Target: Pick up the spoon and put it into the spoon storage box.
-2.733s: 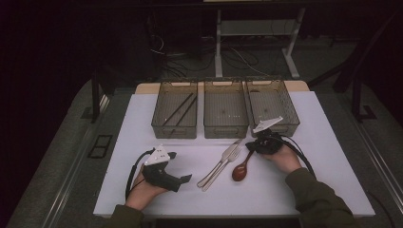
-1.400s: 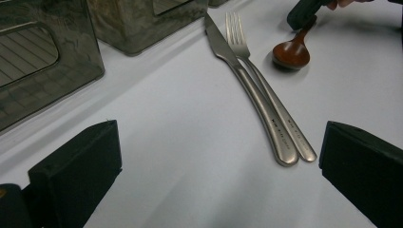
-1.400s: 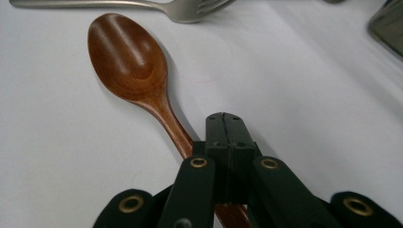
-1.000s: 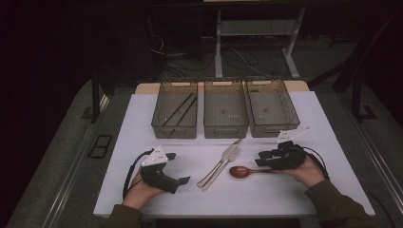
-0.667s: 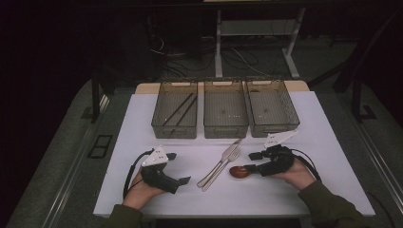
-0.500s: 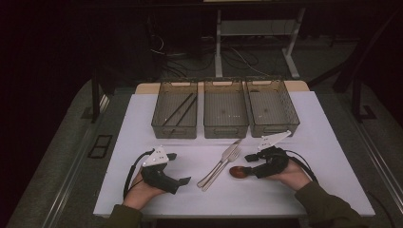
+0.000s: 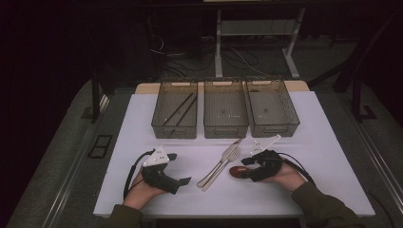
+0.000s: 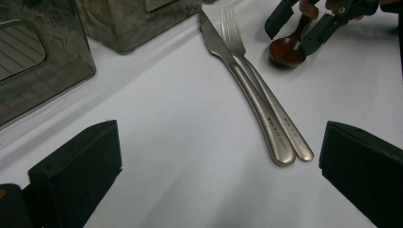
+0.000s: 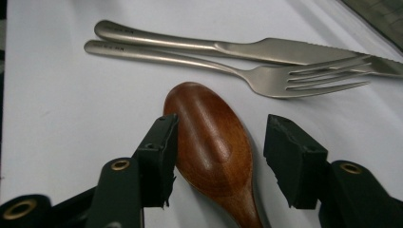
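Observation:
A brown wooden spoon [image 7: 236, 171] lies bowl-down on the white table, right of a steel fork [image 7: 230, 156] and knife [image 7: 212, 175] lying side by side. My right gripper [image 7: 248, 170] straddles the spoon's bowl [image 9: 209, 137]. One pad touches the bowl's edge and the other stands off it. Its jaws have just been closing with the spoon between them. My left gripper [image 7: 180, 167] rests open at the front left, nothing between its jaws. The left gripper view shows the knife [image 8: 228, 57], fork [image 8: 256, 80], spoon [image 8: 286, 51] and right gripper [image 8: 291, 35] ahead.
Three clear bins stand in a row at the back: the left bin [image 7: 175, 130] holds black chopsticks [image 7: 178, 111], then the middle bin [image 7: 225, 129] and the right bin [image 7: 275, 128]. Bare white table lies between the two grippers and along the front edge.
My right gripper has slid left along the spoon, from its handle end to its bowl, and sunk a little. The spoon, fork, knife and left gripper have stayed put.

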Tool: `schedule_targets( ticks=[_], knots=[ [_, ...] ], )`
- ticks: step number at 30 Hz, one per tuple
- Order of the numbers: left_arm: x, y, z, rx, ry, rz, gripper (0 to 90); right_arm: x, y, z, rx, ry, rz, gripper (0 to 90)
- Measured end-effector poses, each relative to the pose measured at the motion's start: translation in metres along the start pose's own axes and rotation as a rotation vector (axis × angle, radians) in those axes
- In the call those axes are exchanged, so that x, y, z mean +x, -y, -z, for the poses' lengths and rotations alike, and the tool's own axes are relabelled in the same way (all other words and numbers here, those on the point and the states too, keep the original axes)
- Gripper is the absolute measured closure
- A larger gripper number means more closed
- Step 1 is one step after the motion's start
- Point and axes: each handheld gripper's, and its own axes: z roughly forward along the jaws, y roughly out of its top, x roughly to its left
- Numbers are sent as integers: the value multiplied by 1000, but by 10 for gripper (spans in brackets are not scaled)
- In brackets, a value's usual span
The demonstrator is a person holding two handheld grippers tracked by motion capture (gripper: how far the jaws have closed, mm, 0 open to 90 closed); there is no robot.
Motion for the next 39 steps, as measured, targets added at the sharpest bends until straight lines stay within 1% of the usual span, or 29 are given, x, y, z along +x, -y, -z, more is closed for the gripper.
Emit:
schedule_targets(
  ticks=[5,6,8,9,10,11,12,13,14,16,19,20,21,22,23,27,33,36,39],
  knots=[
    [0,0,0,3,1,-6,0,5,0,-3,23,9,33,479],
    [0,0,0,4,0,-6,0,4,0,-3,32,18,63,493],
    [0,0,0,2,0,-4,0,6,0,-3,39,23,91,513],
    [0,0,0,1,0,-3,0,8,0,-3,40,14,90,537],
    [0,0,0,1,0,-3,0,7,1,-3,44,14,121,560],
    [0,0,0,2,0,-5,0,10,0,-3,44,9,110,579],
    [0,0,0,2,0,-5,0,11,0,-3,49,5,123,601],
    [0,0,0,3,0,-6,0,12,1,-3,53,-3,125,619],
    [-1,0,0,3,1,-6,0,11,1,-2,62,-6,155,635],
    [0,0,0,5,1,-7,0,13,1,-3,68,-11,161,669],
    [0,0,0,5,2,-8,0,14,1,-3,68,-10,166,718],
    [0,0,0,4,2,-7,0,15,1,-2,67,-11,151,729],
    [0,0,0,4,1,-7,0,15,1,-2,69,-12,151,744],
    [0,0,0,4,2,-7,0,14,1,-2,73,-11,166,754],
    [0,0,0,5,1,-7,0,13,1,-2,74,-12,170,762],
    [-1,0,0,5,0,-7,0,14,1,-1,79,-15,173,789],
    [-2,0,-1,5,3,-9,0,13,1,0,78,-18,158,793],
    [-2,0,-1,9,6,-10,0,12,0,3,61,-24,137,794],
    [-2,0,-1,9,8,-10,0,9,-1,6,48,-15,114,795]
  ],
)
